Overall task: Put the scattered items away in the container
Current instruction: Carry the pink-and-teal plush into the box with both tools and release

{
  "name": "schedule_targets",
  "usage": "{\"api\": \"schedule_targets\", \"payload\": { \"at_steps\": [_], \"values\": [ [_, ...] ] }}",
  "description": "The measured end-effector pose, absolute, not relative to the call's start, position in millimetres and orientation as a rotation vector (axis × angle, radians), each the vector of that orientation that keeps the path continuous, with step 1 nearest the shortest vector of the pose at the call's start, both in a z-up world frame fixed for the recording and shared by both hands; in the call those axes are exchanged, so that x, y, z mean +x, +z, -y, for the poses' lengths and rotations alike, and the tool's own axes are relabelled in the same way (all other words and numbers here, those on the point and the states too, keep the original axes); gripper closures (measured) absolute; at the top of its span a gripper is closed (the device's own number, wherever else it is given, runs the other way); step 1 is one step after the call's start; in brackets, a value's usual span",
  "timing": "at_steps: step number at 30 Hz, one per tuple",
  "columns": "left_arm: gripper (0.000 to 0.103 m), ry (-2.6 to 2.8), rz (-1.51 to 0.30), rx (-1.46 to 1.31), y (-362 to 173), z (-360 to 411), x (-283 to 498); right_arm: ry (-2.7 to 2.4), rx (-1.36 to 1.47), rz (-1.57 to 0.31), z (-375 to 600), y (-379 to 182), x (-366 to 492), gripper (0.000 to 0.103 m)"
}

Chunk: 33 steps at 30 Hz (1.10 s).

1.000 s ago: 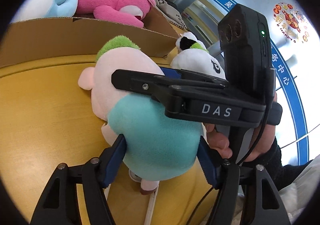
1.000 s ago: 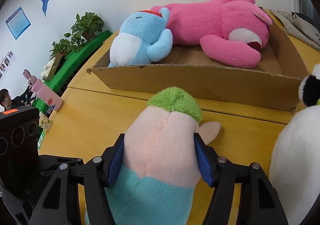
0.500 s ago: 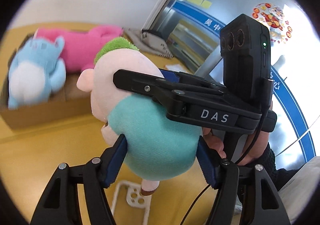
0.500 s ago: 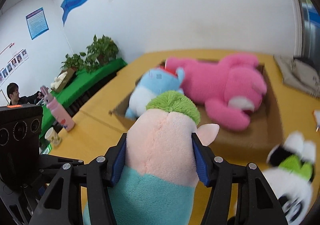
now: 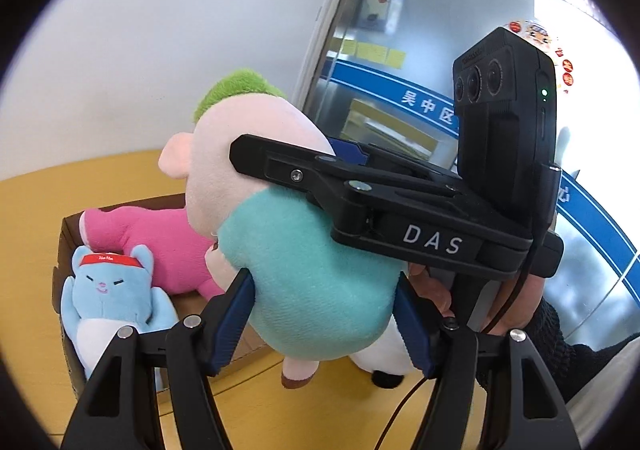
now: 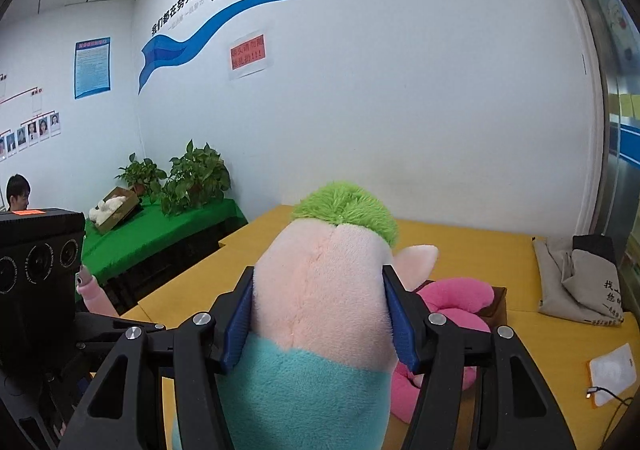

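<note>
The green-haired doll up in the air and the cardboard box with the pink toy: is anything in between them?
No, just air. In the left wrist view the green-haired doll, held by both tools, hangs above the cardboard box.

pink plush [image 6: 452,302]: mostly hidden behind doll | box [image 5: 68,226]: near wall cut by fingers

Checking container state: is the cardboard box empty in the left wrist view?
No, the cardboard box already holds a pink plush and a blue plush.
</note>
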<state>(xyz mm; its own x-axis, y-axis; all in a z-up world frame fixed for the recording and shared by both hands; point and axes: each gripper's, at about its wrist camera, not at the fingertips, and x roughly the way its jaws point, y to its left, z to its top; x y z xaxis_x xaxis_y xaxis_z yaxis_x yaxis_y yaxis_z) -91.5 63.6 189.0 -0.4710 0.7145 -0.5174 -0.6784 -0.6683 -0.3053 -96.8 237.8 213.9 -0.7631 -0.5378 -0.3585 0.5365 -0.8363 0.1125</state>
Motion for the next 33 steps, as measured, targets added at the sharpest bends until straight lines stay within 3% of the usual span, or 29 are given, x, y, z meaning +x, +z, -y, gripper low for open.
{"api": "schedule_targets", "payload": {
  "at_steps": [14,21,27,33],
  "values": [
    [0.036,2.17,0.062,-0.92,137,-52,-155,-2.494,0.532,0.121,-228,146,-160,0.039],
    [0.036,2.135,0.085,-1.028,85,-49,-187,-2.519,0.562,0.163,-226,93,-187,0.039],
    [0.036,2.081,0.132,-1.165,45,-47,-196,-2.506,0.713,0.162,-219,48,-202,0.039],
    [0.036,2.064,0.171,-1.27,22,-47,-187,-2.542,0.784,0.058,-208,39,-198,0.039]
  ]
}}
